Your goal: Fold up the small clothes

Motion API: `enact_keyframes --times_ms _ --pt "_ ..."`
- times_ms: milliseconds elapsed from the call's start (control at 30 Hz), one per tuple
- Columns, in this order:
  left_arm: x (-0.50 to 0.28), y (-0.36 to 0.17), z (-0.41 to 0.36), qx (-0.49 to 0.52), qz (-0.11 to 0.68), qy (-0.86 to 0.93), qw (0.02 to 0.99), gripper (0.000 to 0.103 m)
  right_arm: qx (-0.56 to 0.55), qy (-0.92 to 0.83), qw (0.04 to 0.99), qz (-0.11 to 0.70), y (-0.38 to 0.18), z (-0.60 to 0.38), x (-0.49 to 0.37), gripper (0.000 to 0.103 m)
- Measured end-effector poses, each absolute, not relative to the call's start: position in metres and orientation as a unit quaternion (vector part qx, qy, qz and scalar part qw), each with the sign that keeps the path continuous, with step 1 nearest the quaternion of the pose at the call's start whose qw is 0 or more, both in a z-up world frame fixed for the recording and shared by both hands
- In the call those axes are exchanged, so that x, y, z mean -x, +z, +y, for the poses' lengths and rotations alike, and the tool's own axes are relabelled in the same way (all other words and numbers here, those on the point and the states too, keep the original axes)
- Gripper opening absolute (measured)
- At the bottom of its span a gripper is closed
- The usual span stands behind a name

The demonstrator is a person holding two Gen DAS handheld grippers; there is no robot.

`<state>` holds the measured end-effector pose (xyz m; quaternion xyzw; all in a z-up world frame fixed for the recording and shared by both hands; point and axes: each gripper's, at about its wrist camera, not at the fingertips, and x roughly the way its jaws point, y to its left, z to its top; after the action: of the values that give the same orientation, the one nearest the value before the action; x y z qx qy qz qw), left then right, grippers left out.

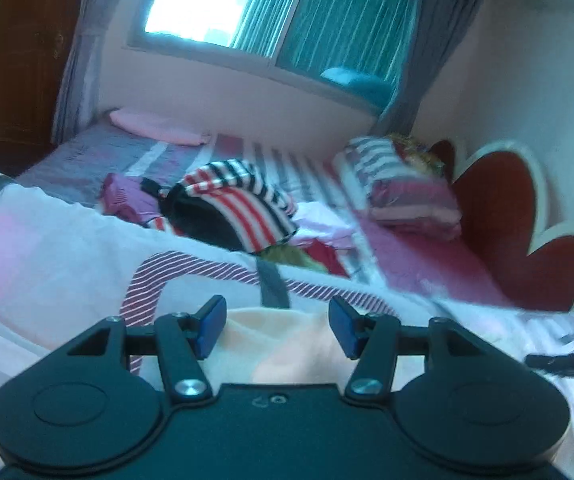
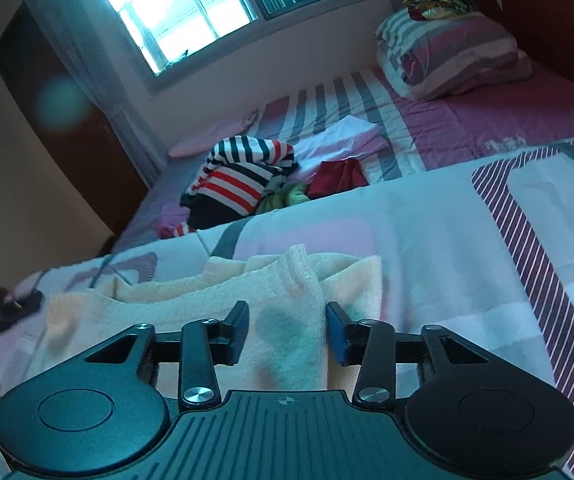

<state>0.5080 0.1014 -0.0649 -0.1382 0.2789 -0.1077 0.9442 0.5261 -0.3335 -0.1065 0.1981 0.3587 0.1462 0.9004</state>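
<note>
Across the left wrist view, the left gripper (image 1: 275,328) is seen low over a quilt (image 1: 47,248) patterned in white, pink and striped bands, with its blue-padded jaws standing apart and nothing between them. Just beyond the jaws a pale peach cloth (image 1: 283,344) is glimpsed, blurred and mostly hidden by the gripper body, so its fold cannot be judged from this side. Further back on the bed, a loose pile of clothes (image 1: 231,208) is shown: a striped red, black and white garment heaped over dark, purple, green and red pieces, none of them visibly folded. A striped pillow (image 1: 403,184) is set near a red headboard (image 1: 503,216). Across the right wrist view, the right gripper (image 2: 287,330) is held with its jaws apart on either side of a raised ridge of the peach cloth (image 2: 215,304), not clamped on it. The cloth is seen lying on the quilt (image 2: 427,248) in several overlapping layers, which suggests a fold is partly made but not tidied. Its long axis appears to run across the view from left to right, while the raised ridge points away from the camera toward the clothes pile (image 2: 239,180). Most of the task is judged to remain, since that pile looks untouched.
</note>
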Motion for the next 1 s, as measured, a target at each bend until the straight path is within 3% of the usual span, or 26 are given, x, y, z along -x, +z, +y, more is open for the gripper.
enact_keyframes --times_ms 233,333,367,567,733,800,833,867,900,933,967,1000 --pt "-0.523 -0.084 0.085 0.074 0.346 -0.106 0.929 0.052 -0.170 0.146 0.903 0.365 -0.112 -0.330 -0.531 0.024" --pt "-0.526 -0.092 0.070 0.025 0.360 -0.117 0.925 0.021 -0.146 0.144 0.908 0.365 -0.110 -0.325 -0.531 0.003" --pt "-0.524 -0.090 0.065 0.013 0.355 -0.122 0.927 0.005 -0.136 0.145 0.911 0.362 -0.110 -0.323 -0.530 0.002" --pt "-0.516 -0.083 0.065 0.022 0.299 -0.089 0.950 0.003 -0.127 0.134 0.934 0.306 -0.097 -0.326 -0.520 0.002" --pt "-0.525 -0.094 0.064 0.028 0.315 -0.064 0.946 0.002 -0.138 0.107 0.923 0.344 -0.122 -0.329 -0.532 0.002" --pt "-0.531 -0.094 0.061 0.008 0.330 -0.061 0.942 0.009 -0.157 0.104 0.918 0.348 -0.124 -0.333 -0.534 0.002" --pt "-0.531 -0.093 0.060 -0.002 0.328 -0.055 0.943 0.017 -0.165 0.100 0.918 0.347 -0.122 -0.335 -0.534 0.003" --pt "-0.529 -0.089 0.060 -0.011 0.323 -0.034 0.946 0.042 -0.166 0.090 0.920 0.345 -0.119 -0.336 -0.534 0.011" --pt "-0.522 -0.084 0.063 -0.018 0.314 -0.012 0.949 0.065 -0.156 0.073 0.926 0.336 -0.113 -0.336 -0.530 0.021" --pt "-0.512 -0.076 0.064 -0.016 0.285 0.003 0.958 0.072 -0.138 0.055 0.936 0.319 -0.105 -0.332 -0.525 0.051" --pt "-0.503 -0.069 0.062 -0.006 0.263 -0.004 0.965 0.078 -0.119 0.051 0.947 0.292 -0.095 -0.325 -0.519 0.070" --pt "-0.499 -0.063 0.055 0.005 0.254 -0.026 0.967 0.078 -0.111 0.062 0.954 0.271 -0.089 -0.317 -0.514 0.070"
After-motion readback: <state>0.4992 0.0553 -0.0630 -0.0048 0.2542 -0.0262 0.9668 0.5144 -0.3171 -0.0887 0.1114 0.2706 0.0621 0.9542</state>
